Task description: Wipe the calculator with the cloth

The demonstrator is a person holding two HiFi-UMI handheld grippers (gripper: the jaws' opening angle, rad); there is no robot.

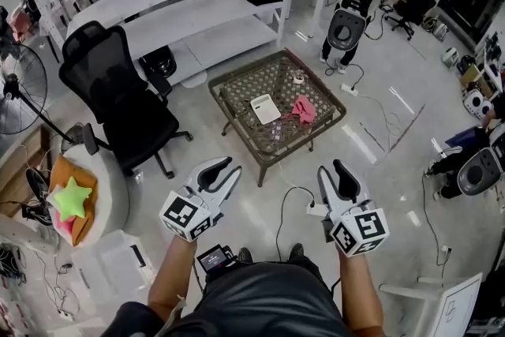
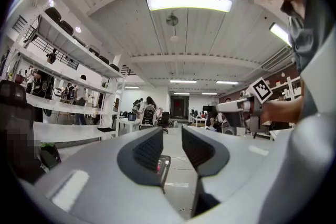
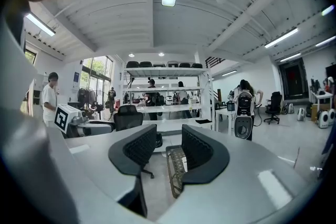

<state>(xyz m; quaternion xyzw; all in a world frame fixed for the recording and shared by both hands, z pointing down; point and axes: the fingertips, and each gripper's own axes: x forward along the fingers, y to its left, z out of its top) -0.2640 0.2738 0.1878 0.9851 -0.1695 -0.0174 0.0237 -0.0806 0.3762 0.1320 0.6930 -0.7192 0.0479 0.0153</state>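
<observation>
Pale workshop floor spreads underfoot. Both forearms reach forward side by side. The left tongs (image 1: 229, 167) are held level, parted and empty. Well ahead on the wicker counter (image 1: 278, 81) lies the calculator (image 1: 266, 108), with the pink cloth (image 1: 304, 108) just to its right. The right tongs (image 1: 331, 167) are level, likewise released.

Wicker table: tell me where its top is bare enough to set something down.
The wicker table is bare at its left end, between the rim and the calculator. The middle and right are crowded: the cloth lies beside the calculator, with a small pale item behind them.
</observation>
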